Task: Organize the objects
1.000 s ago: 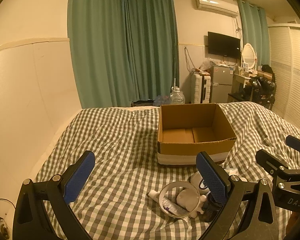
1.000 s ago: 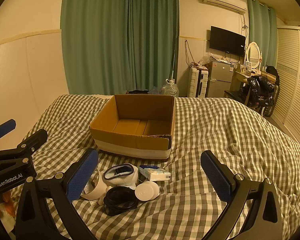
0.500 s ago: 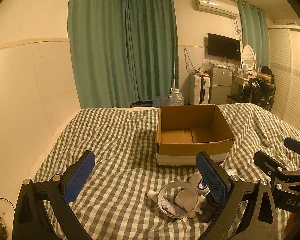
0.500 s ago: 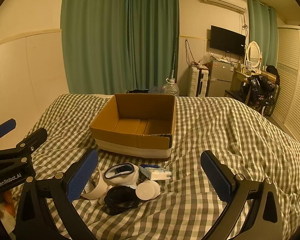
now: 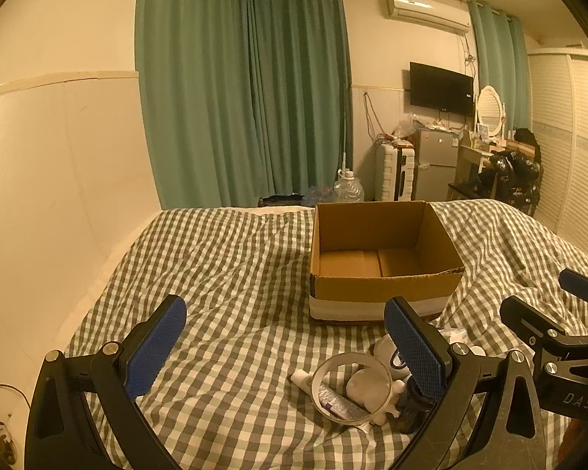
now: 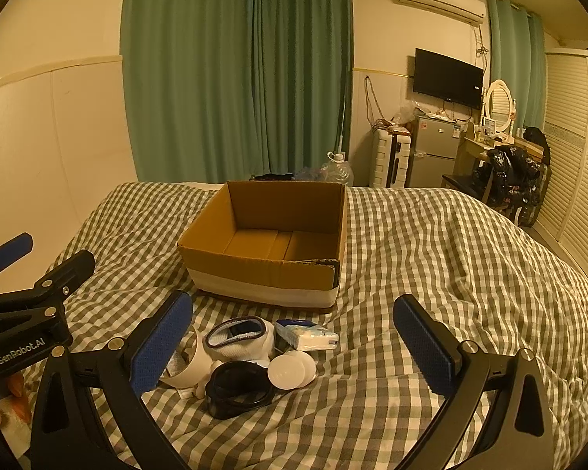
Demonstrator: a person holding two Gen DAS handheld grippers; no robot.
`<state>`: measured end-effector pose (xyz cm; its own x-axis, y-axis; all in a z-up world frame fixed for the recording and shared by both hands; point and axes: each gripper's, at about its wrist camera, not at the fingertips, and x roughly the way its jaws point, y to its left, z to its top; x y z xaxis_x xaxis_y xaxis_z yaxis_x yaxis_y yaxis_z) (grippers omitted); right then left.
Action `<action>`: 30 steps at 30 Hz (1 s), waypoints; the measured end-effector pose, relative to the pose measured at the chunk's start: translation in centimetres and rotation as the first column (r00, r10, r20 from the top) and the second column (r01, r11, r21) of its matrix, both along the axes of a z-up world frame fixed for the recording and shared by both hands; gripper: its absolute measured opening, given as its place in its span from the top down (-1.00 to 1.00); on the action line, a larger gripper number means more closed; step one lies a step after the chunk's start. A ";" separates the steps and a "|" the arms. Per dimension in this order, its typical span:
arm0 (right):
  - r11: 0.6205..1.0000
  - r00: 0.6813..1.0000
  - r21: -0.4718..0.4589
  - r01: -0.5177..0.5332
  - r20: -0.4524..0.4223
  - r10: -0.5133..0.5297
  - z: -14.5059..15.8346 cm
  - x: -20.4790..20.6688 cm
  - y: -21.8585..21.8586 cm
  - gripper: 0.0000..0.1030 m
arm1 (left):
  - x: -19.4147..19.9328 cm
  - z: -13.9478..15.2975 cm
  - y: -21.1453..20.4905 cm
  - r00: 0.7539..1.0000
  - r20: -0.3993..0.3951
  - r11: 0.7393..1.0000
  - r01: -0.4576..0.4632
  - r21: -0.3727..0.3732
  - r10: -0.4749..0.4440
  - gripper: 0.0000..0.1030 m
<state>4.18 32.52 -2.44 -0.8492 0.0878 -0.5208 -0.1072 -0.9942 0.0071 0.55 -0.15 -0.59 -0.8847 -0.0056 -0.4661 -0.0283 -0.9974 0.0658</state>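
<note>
Both sets of jaws stood wide open w/ nothing between them. The left gripper point(image 5: 284, 348) hung above bare checked bedcover point(image 5: 223, 274), its right finger overlapping the left edge of the clutter. The right gripper point(image 6: 292, 346) hung over the pile itself, gripping nothing.

The pile lay near, just in front of the cardboard box point(image 6: 270, 243), which sat farther back on the bed, open-topped and apparently empty. Nothing looked packed yet, so the job seemed at its start.

Handling, as judged:
- White ring point(image 5: 351, 387), a thin hoop, prob. light and stiff; best pinched across its rim, not squeezed hard.
- Tube point(image 5: 339, 401) lay partly under the ring, soft and squashy; take it mid-body after the ring was lifted.
- Rolled sock point(image 6: 241, 335), soft, would compress; an easy grab across the roll.
- Tissue pack point(image 6: 307, 337), right of the sock, light, film wrap likely slippery; pinch across the short side.
- White discs point(image 6: 292, 370), flat and smooth, low on the cloth; hard to get fingers under, edge grip needed.
- Black round item point(image 6: 239, 389), nearest, type unclear; looked rigid, grip across its rim.

Items touched or overlapped, so pulling one could drag a neighbour. The soft, rumpled cover gave little backing for a press-down pick.
</note>
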 end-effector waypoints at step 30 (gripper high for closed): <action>1.000 1.000 0.024 -0.005 0.000 0.005 1.2 0.4 -0.3 -0.99 | 0.3 -0.1 0.2 1.000 0.005 1.000 0.024 -0.003 -0.024 -1.00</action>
<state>4.61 32.24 -1.23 -0.8499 0.0957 -0.5182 -0.1017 -0.9947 -0.0169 0.88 0.01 -0.64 -0.8824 0.0144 -0.4703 -0.0527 -0.9963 0.0683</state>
